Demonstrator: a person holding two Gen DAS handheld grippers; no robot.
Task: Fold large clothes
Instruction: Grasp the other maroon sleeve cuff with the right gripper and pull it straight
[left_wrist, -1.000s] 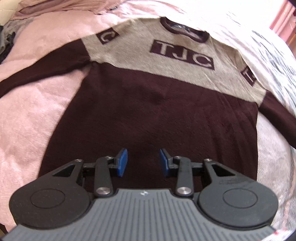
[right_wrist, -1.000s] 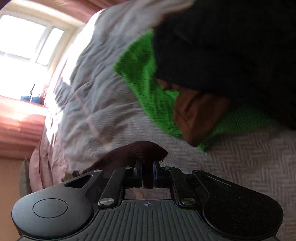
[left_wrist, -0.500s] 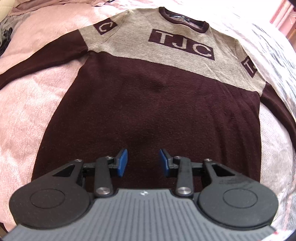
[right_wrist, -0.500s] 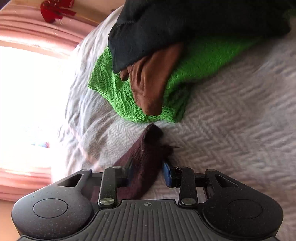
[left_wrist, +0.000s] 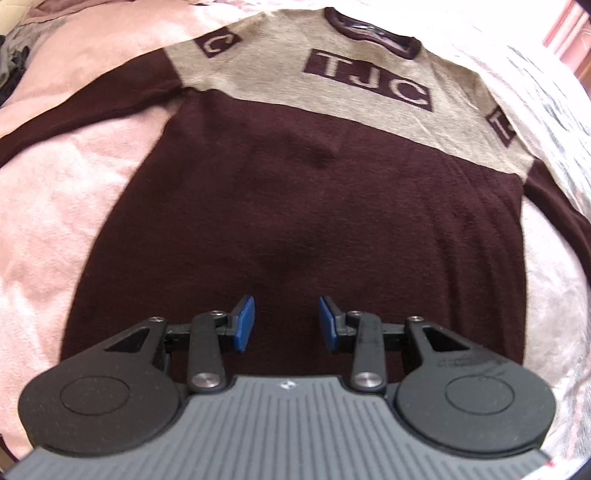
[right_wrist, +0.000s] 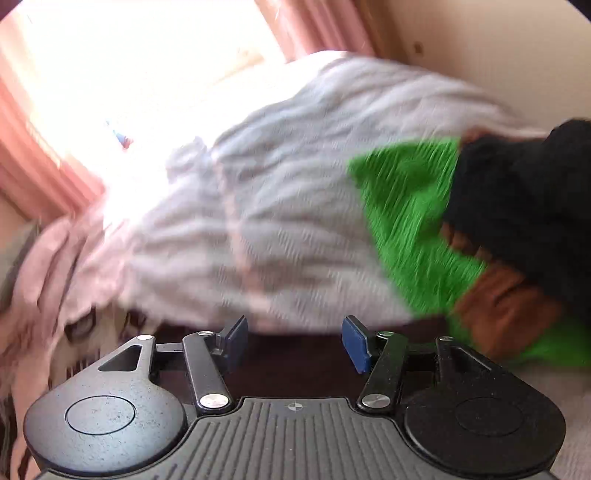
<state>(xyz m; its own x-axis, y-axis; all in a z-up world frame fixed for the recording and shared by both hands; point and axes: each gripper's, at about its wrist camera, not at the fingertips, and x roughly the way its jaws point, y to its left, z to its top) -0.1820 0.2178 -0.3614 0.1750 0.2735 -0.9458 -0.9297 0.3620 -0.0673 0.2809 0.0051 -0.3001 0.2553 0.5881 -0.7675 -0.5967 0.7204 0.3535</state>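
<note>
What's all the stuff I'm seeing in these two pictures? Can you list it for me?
sweater: one, maroon with grey chest lettered TJC, spread flat on the bed.
bed cover: one, pale pink, under the sweater.
green knit: one, bright green, in the pile at right.
black garment: one, on top of the green knit.
brown garment: one, poking out below the black.
curtain: pink, beside the bright window.
left tool: open, above the sweater.
right tool: opening, grips nothing.

Both sleeves of the sweater (left_wrist: 295, 206) run off the left and right edges of the left wrist view, cuffs unseen, and its hem is hidden behind the left gripper (left_wrist: 283, 325). The right wrist view is motion-blurred: the grey bedcover (right_wrist: 280, 229) smears, and the green knit (right_wrist: 410, 221) lies partly under a black garment (right_wrist: 528, 206) cut by the right edge.
</note>
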